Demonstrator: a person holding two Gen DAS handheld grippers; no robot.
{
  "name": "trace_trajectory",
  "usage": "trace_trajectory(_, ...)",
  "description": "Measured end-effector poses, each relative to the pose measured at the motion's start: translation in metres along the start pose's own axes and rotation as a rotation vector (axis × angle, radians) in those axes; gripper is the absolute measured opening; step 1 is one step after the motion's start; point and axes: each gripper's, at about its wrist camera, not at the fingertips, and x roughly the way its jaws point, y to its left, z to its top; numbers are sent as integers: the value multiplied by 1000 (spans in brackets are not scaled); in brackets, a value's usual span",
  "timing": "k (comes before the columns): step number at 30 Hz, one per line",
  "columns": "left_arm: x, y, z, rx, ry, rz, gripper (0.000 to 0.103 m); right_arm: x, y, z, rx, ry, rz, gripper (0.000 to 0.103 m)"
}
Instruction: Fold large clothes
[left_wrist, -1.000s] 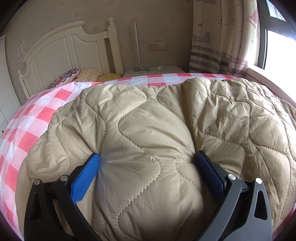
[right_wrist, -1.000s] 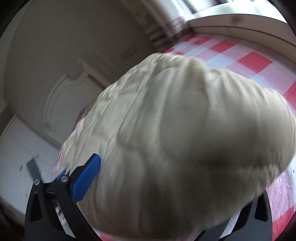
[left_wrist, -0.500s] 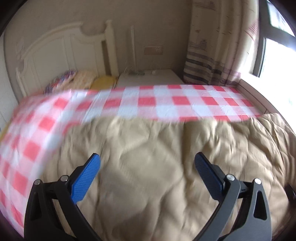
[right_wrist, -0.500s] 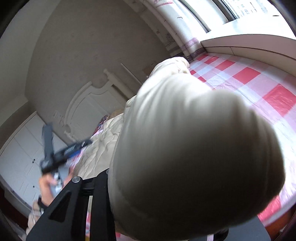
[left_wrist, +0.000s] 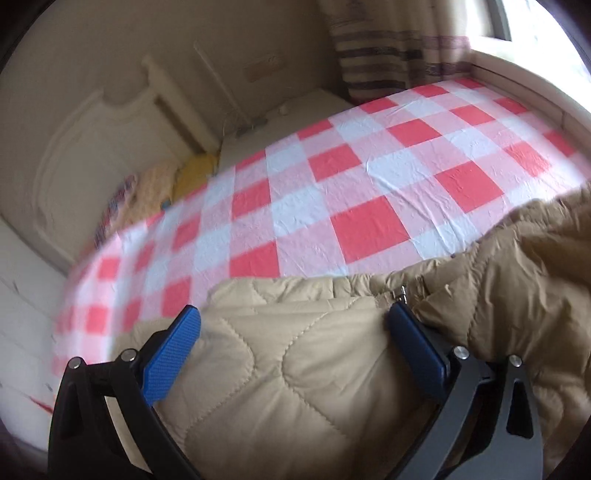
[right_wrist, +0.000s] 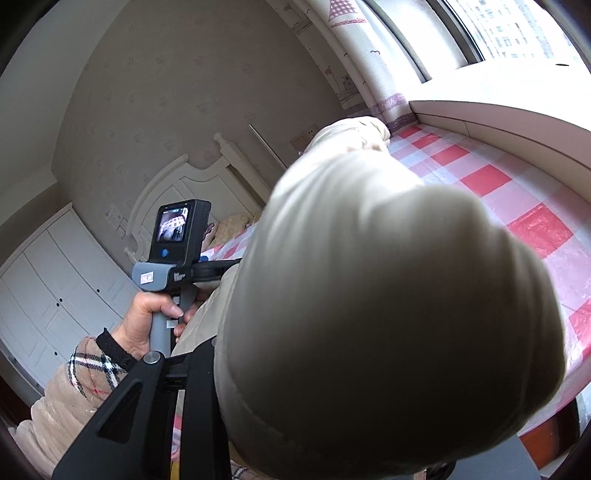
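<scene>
Filling right view: bunched coat (right_wrist: 388, 314)

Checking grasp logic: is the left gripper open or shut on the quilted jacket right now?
Open. The left gripper has its blue fingers spread wide, with the tan quilted jacket lying loose between them on the checked bedsheet, not pinched.

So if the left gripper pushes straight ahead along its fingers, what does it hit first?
Probably the quilted tan coat: it already bulges between the left gripper and its open fingers. Beyond it lies the checked bedsheet.

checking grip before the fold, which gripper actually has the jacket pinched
The right gripper: its jaws are shut on the beige jacket. The left gripper is open.
</scene>
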Motion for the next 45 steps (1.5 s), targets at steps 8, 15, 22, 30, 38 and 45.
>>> trace_trajectory(8,-117,27,-93,-181,-332,-116,101,2,8,7,34,-9,-34,40)
trace_trajectory(15,-122,-1,-184,-115,-314,-271,101,6,40,19,32,-58,-86,40)
trace_trajectory(22,-141,44,-217,-77,-331,-419,101,22,162,16,-353,-172,-258,40)
trace_trajectory(30,-174,272,-308,-692,-454,-225,101,122,346,-112,-1215,-197,-317,44)
trace_trajectory(38,-199,333,-336,-735,-440,-151,101,200,337,-274,-1816,-136,-382,60)
trace_trajectory(45,-175,281,-221,-428,-388,-283,101,190,331,-266,-1787,-160,-345,60)
